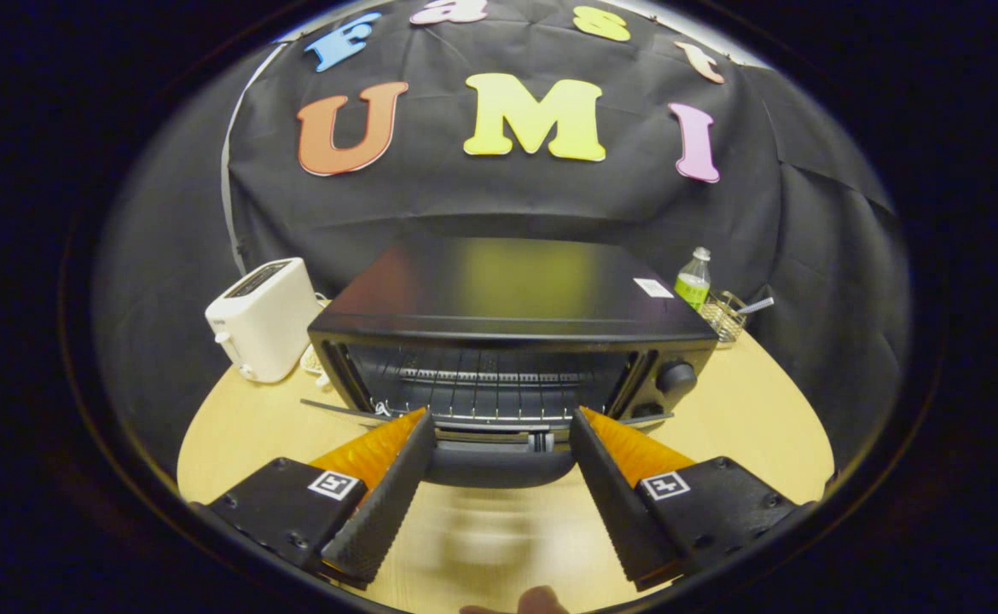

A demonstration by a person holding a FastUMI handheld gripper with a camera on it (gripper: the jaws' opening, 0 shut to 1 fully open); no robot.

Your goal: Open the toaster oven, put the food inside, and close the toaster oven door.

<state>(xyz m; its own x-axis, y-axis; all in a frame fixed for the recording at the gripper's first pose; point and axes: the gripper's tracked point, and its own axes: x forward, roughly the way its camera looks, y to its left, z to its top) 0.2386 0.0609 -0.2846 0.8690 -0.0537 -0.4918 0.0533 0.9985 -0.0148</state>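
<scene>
The toaster oven (512,341) door (499,460) seems swung down, blurred between the spread, empty tool (499,426). Opening looks done; next, fetch the food.

Toaster oven (512,294) top: glossy dark metal; wire rack (486,384) inside: bare metal; counter (746,401): pale smooth wood; toaster (264,317): glossy white plastic.

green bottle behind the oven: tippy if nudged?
Probably. The green bottle stands upright, tall and narrow, so a high push may topple it. Looks like light plastic, so likely slides easily. Open gripper sits at the toaster oven door.
</scene>
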